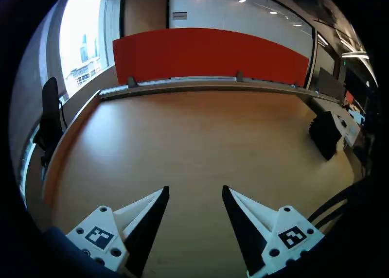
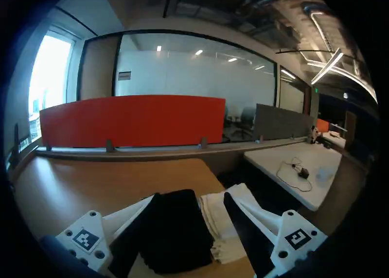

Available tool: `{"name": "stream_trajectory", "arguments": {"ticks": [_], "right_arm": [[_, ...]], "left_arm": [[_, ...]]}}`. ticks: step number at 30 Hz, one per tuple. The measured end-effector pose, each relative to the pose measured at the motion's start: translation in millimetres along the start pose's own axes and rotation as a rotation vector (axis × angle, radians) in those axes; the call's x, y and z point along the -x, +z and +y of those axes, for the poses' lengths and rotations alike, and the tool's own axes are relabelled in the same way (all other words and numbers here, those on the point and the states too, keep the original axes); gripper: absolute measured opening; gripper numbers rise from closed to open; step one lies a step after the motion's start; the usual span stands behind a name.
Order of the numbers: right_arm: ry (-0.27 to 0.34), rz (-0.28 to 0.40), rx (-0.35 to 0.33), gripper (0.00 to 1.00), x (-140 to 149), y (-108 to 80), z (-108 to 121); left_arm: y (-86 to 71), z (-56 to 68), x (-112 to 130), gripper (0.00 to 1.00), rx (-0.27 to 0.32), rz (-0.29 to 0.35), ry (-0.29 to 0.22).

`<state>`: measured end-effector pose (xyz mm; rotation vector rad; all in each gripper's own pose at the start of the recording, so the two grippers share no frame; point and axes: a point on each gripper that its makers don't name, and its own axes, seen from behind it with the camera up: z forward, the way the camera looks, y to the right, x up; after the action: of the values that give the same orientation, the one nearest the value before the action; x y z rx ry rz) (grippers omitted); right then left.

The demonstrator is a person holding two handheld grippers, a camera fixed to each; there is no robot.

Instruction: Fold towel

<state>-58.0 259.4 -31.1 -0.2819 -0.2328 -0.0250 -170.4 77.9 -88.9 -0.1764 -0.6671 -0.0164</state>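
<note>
While the left gripper (image 1: 195, 188) spreads empty over the smooth wooden desk (image 1: 194, 132), the right gripper (image 2: 191, 195) gapes around a folded black towel (image 2: 175, 229). Stacked white towels (image 2: 219, 224) lie just beside it.

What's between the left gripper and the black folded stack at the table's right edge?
Bare wooden tabletop, per the left gripper view: nothing lies between the open left gripper and the black folded stack.

Red divider (image 1: 209, 54) at the far edge of the wooden desk (image 1: 194, 142) — window (image 1: 80, 44) (bright) left
</note>
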Motion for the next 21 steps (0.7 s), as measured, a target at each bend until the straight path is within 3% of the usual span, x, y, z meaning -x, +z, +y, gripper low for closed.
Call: {"name": "stream_trajectory", "arguments": {"ticks": [10,21], "right_arm": [[-0.032,0.053,-0.029,1.00,-21.2,-8.8,-21.9],[-0.047,0.082,-0.079,1.00,-41.1,-13.3,-58.7]], "left_arm": [[1.6,-5.1,-22.1,0.80,-0.009,0.062,-0.016],[-7.3,-21.7,-85.4,0.80,-0.042,0.282,-0.030]]}}
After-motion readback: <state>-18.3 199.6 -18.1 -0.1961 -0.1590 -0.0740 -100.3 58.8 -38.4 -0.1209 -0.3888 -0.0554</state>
